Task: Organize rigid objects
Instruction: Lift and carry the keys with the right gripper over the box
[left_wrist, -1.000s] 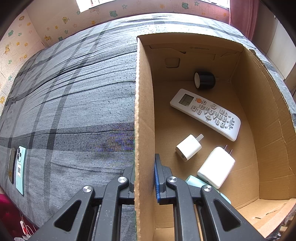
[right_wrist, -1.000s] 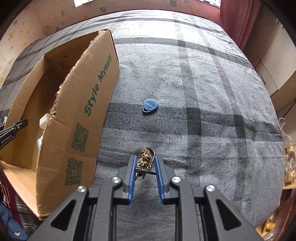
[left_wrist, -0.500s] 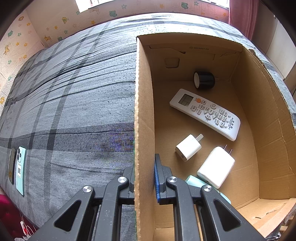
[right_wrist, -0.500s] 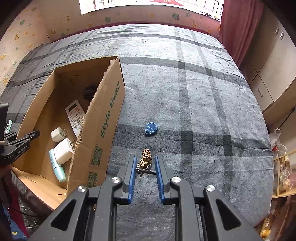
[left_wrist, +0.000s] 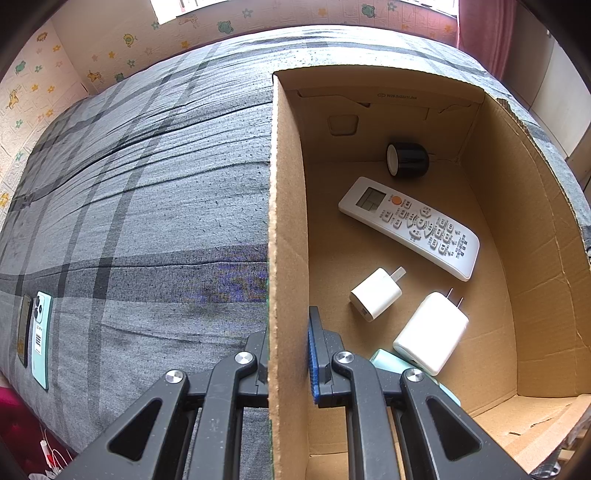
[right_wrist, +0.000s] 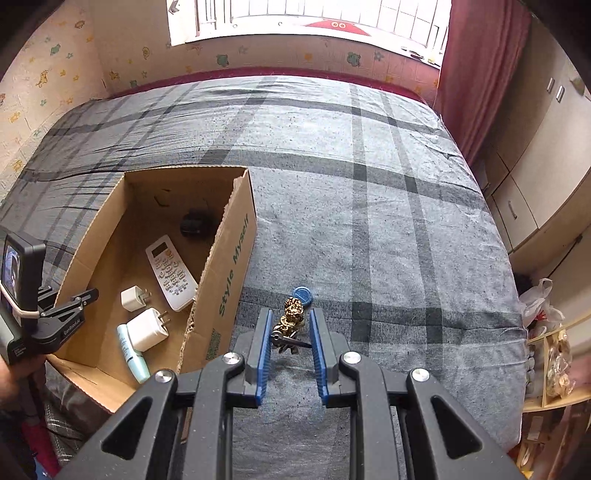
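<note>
Right tongs (right_wrist: 290, 341) have come up off the bed (right_wrist: 388, 221) w/ the keychain (right_wrist: 290, 325) clenched between the blue pads; a sec ago the view sat low by the box side, now it looks down into the whole box (right_wrist: 229, 258). So pickup looks done, next is prob. carrying it left over the box wall & dropping it in. Left tongs (left_wrist: 288, 354) haven't budged, clamped on the box's left wall to steady it. Already inside: remote (left_wrist: 408, 227), two chargers, black cylinder (left_wrist: 408, 160), a teal tube. Blue round tag (right_wrist: 303, 294) is on the bed just beyond the keychain, not yet collected.
</note>
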